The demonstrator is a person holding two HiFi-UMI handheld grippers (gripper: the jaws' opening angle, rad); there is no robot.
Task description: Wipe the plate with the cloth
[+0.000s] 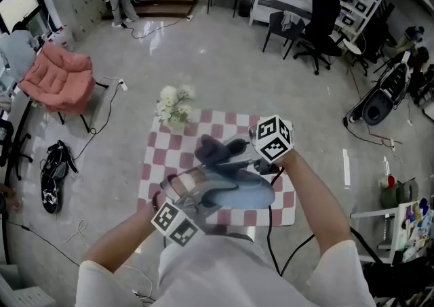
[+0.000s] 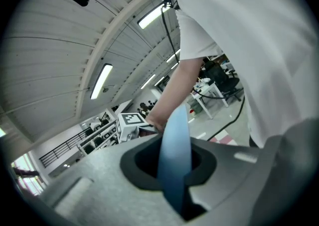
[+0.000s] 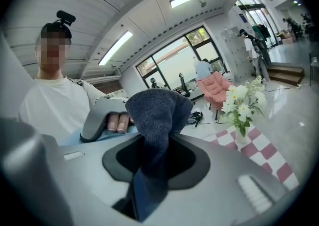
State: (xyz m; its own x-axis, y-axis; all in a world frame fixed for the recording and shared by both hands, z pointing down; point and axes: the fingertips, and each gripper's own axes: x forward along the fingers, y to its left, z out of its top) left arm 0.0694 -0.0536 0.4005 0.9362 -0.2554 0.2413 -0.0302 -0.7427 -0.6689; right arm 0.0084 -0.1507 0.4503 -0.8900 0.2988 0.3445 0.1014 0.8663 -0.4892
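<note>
Centre frame, the left gripper's (image 2: pixel 174 172) fingers clench the plate (image 1: pixel 247 195) by its rim. The right gripper's (image 3: pixel 154 167) fingers grasp the cloth (image 1: pixel 213 150), apparently resting on the plate. Flowers (image 1: pixel 175 104) stand at the table's (image 1: pixel 168 158) upper-left corner.

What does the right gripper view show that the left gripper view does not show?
Only the right gripper view: the dark blue cloth clamped in its jaws, white flowers and a pink chair. Only the left gripper view: the blue plate's edge clamped in its jaws and a marker cube. Both: the person's white shirt and the checkered tablecloth.
</note>
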